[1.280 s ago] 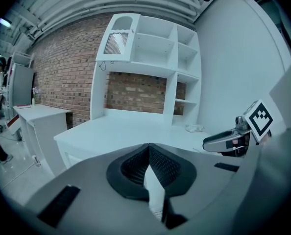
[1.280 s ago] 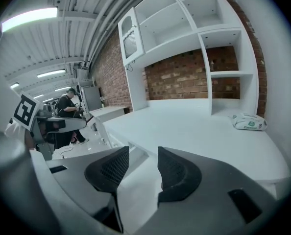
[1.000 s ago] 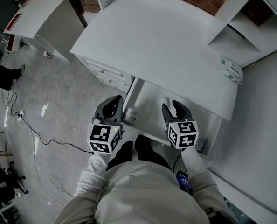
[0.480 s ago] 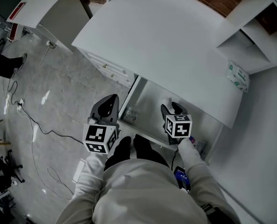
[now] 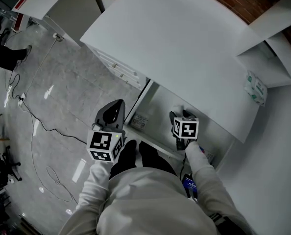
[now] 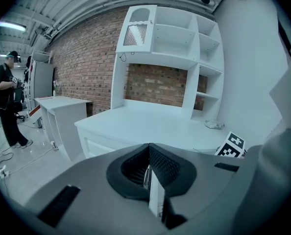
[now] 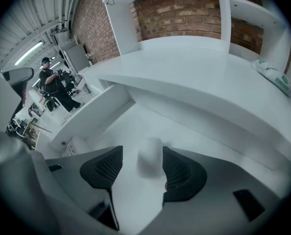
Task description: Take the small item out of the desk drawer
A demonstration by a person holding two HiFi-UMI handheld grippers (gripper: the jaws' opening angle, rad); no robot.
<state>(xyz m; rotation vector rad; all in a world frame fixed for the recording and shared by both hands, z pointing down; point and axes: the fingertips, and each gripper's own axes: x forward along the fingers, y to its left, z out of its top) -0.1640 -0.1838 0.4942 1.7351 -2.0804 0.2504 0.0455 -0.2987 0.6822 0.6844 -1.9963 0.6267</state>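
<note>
The desk drawer [image 5: 155,142] stands pulled out under the white desk top [image 5: 184,48]. My right gripper [image 5: 181,114] reaches down into it. In the right gripper view its jaws [image 7: 140,168] are opening around a small white item [image 7: 149,158], which rests on the drawer floor close to the right pad [image 7: 179,173] and apart from the left pad [image 7: 104,166]. In the head view the item [image 5: 177,109] shows as a pale spot at the jaw tips. My left gripper [image 5: 117,105] hangs shut and empty outside the drawer's left side [image 6: 149,156].
A small printed packet [image 5: 138,121] lies in the drawer's left front corner [image 7: 77,146]. A tissue pack [image 5: 255,88] sits on the desk top's right end. Cables [image 5: 33,126] run over the floor at the left. A person [image 6: 8,104] stands far off.
My right gripper has gone forward and down into the drawer, its marker cube now hiding most of the jaws. The left gripper has hardly moved.
</note>
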